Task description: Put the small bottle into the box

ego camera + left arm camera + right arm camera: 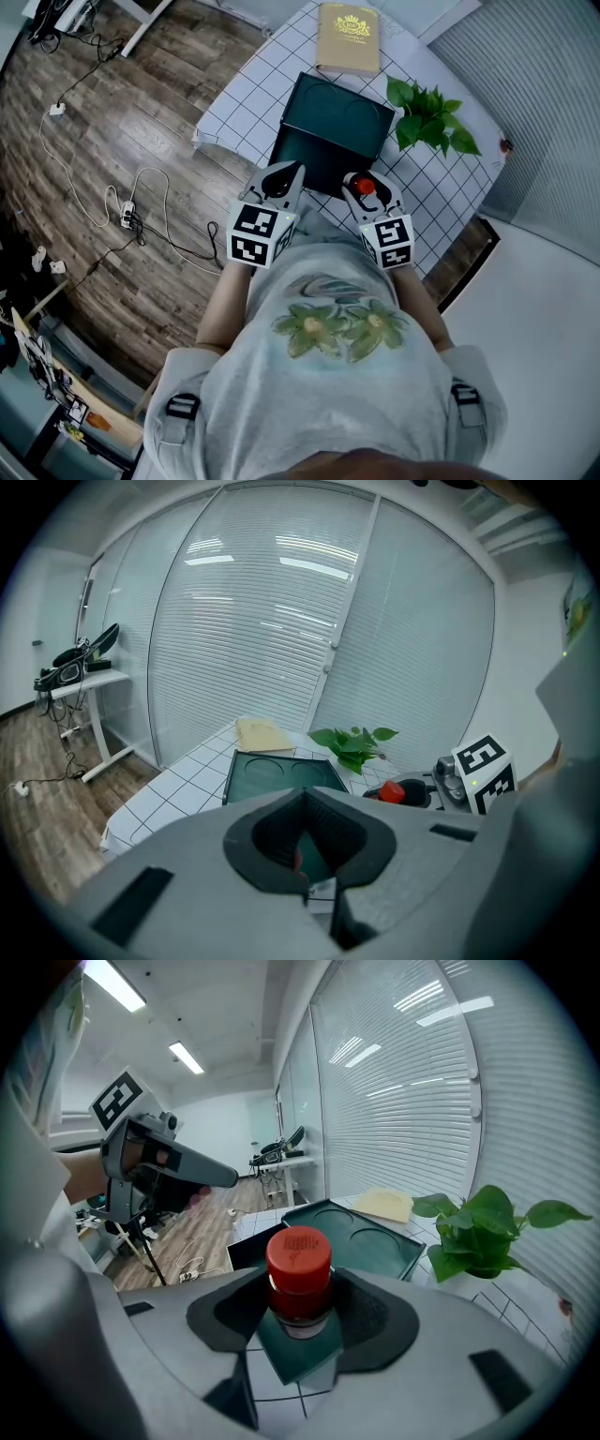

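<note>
A small bottle with a red cap (299, 1274) stands upright in the padded hollow of my right gripper (300, 1309), whose jaws are shut on it. In the head view the bottle (364, 187) hangs just above the near right corner of the open dark green box (314, 161). The box's lid (342, 117) lies flat behind it, with two round recesses. My left gripper (281, 180) hovers at the box's near left edge. Its jaws (305, 799) are shut with nothing between them. The left gripper view shows the bottle (391, 790) off to the right.
The table (234, 103) has a white grid-pattern cloth. A yellow book (349, 37) lies at its far end and a green potted plant (429, 117) stands right of the box. Window blinds run along the far side. Cables lie on the wooden floor (112, 187) to the left.
</note>
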Demonstrator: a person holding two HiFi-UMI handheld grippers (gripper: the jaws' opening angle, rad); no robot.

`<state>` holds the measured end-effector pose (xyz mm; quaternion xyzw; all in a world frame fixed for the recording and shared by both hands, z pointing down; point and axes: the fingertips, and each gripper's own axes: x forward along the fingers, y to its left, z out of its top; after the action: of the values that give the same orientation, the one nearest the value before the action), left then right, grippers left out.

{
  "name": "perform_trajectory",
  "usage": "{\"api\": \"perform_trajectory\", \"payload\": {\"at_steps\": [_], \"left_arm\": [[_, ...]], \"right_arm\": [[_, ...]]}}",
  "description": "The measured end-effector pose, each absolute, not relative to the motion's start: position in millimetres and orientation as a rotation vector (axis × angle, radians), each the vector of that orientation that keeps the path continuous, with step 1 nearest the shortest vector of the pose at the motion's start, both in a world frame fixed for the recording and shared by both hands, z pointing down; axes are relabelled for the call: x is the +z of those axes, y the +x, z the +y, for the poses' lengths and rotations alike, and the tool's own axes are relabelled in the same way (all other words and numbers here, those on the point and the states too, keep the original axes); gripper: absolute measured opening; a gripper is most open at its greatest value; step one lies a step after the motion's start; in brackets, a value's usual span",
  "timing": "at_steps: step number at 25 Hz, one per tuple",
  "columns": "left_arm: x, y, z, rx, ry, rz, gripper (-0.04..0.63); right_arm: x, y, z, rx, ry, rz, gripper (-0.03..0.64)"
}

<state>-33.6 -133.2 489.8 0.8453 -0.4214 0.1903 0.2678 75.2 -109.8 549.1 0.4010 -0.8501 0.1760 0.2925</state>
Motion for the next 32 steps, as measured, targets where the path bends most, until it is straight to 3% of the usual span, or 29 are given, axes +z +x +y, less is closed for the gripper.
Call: {"api": "perform_trajectory", "payload": {"at_steps": [32], "left_arm": [[496.8,-43.4,-138.8,0.540,2.250,-1.149,0.008]], "right_arm": [[588.1,75.3,-113.5,0.510,1.017,-2.181,0.218]]}}
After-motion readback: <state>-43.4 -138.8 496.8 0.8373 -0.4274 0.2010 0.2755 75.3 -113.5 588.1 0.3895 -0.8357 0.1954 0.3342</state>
